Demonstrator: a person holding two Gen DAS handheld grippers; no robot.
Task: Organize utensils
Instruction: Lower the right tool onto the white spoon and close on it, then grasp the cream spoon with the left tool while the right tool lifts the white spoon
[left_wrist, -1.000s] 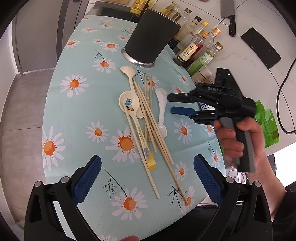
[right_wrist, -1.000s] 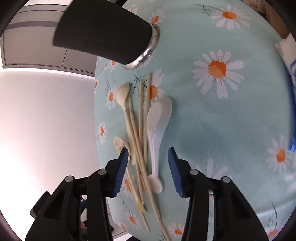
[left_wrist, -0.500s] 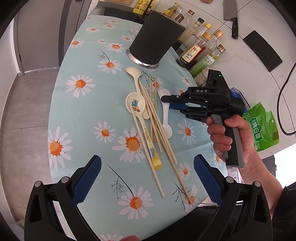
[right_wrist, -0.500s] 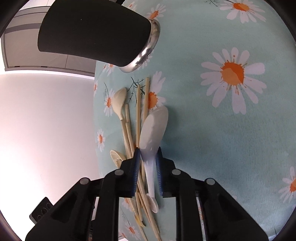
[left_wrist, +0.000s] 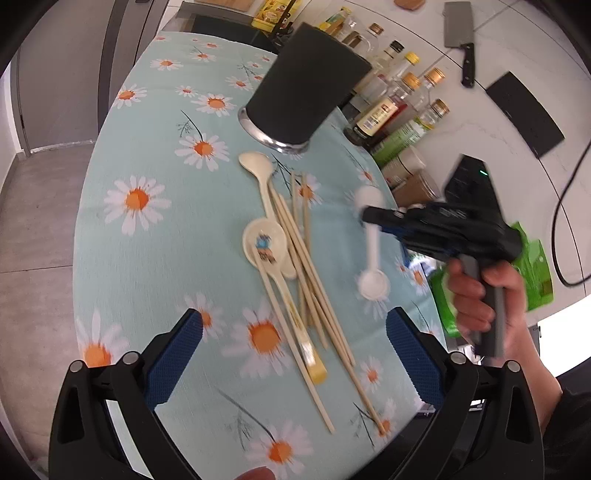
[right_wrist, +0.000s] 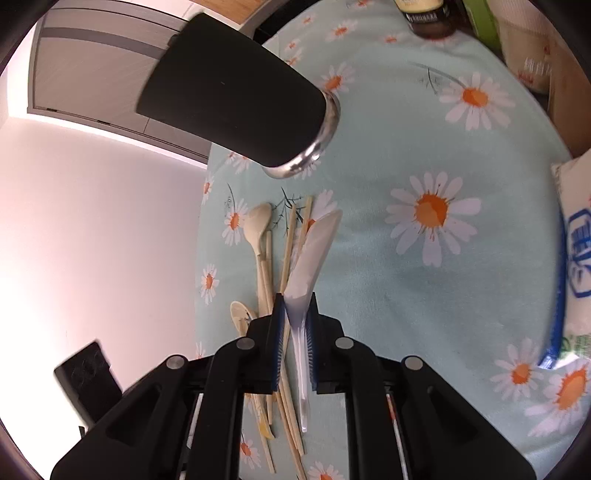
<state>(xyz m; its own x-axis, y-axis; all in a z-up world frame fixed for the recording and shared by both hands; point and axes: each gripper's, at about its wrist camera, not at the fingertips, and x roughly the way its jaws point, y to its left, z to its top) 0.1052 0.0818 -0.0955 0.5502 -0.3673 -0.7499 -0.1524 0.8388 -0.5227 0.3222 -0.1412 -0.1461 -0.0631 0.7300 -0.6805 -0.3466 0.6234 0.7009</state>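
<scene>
My right gripper (right_wrist: 295, 306) is shut on a white ceramic spoon (right_wrist: 314, 251) and holds it lifted off the daisy tablecloth; it also shows in the left wrist view (left_wrist: 373, 243), blurred, at the right gripper's (left_wrist: 369, 218) tip. Several wooden chopsticks (left_wrist: 310, 280), a cream spoon (left_wrist: 258, 170) and a cartoon-print spoon (left_wrist: 264, 243) lie in a pile mid-table. A black utensil cup (left_wrist: 306, 88) with a metal base stands behind the pile. My left gripper (left_wrist: 295, 354) is open and empty, near the table's front edge.
Sauce bottles (left_wrist: 399, 107) and paper cups stand at the table's right edge. A cleaver (left_wrist: 460, 40) hangs on the wall behind. A green packet (left_wrist: 535, 273) and a white-blue packet (right_wrist: 576, 258) lie to the right.
My right gripper closed on the white spoon's handle, lifted it off the table and moved it right, away from the pile. My left gripper stayed open.
</scene>
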